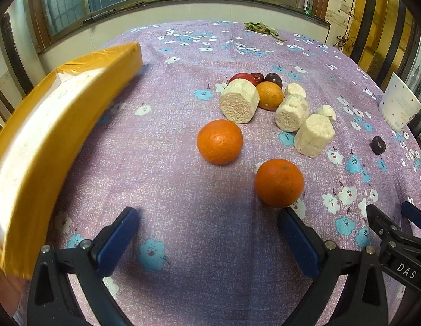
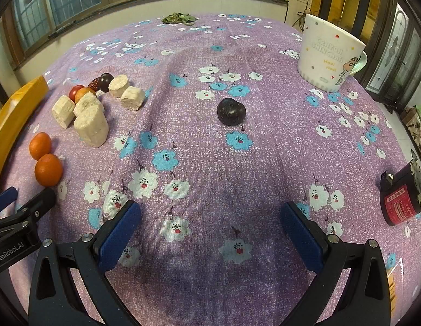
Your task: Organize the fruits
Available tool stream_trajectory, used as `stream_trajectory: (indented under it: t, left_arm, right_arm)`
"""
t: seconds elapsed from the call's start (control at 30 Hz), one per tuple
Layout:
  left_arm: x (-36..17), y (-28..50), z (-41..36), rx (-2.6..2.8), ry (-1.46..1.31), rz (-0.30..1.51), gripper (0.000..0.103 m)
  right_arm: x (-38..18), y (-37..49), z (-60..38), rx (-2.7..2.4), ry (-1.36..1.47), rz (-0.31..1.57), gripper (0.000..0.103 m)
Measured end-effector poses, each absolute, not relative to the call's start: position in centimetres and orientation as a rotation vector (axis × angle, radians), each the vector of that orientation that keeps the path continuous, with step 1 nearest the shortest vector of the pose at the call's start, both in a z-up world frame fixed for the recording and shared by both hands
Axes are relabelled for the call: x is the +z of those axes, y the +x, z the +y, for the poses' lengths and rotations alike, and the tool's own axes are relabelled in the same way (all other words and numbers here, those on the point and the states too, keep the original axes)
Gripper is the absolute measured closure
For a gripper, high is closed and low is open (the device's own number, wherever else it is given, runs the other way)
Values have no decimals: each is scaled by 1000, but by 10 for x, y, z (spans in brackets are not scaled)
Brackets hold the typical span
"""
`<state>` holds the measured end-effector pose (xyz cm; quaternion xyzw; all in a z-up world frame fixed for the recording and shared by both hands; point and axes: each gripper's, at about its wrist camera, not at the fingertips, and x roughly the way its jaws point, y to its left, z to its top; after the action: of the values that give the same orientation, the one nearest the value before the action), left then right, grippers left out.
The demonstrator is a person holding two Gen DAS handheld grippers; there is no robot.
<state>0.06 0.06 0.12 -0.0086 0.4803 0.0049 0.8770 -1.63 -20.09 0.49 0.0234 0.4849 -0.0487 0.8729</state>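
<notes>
In the left wrist view my left gripper (image 1: pixel 207 217) is open and empty above the purple flowered cloth. One orange (image 1: pixel 279 182) lies just past its right fingertip, another orange (image 1: pixel 220 145) farther ahead. Behind them lie several pale sugarcane chunks (image 1: pixel 239 100), a third orange (image 1: pixel 269 95), red fruits (image 1: pixel 241 77) and a dark plum (image 1: pixel 273 79). In the right wrist view my right gripper (image 2: pixel 210 217) is open and empty. A lone dark plum (image 2: pixel 231 111) lies ahead of it. The fruit pile (image 2: pixel 88 108) sits at the left.
A yellow box (image 1: pixel 47 135) stands at the left of the table. A white cartoon mug (image 2: pixel 328 57) stands far right. A dark red-labelled container (image 2: pixel 400 198) lies near the right edge. Dried leaves (image 2: pixel 179 17) lie at the far edge. Windows are behind.
</notes>
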Motion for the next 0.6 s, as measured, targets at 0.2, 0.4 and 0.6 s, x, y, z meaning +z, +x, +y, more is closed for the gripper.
stream_trajectory:
  t: [0.2, 0.4, 0.6]
  left_arm:
    - [1, 1, 1, 10, -18, 1002, 0]
    - [1, 0, 1, 10, -17, 1002, 0]
    - [1, 1, 0, 10, -18, 1002, 0]
  right_arm:
    - [5, -16, -201, -102, 49, 1013, 0]
    - [5, -16, -201, -102, 49, 1013, 0]
    - [6, -17, -199, -103, 50, 1013, 0]
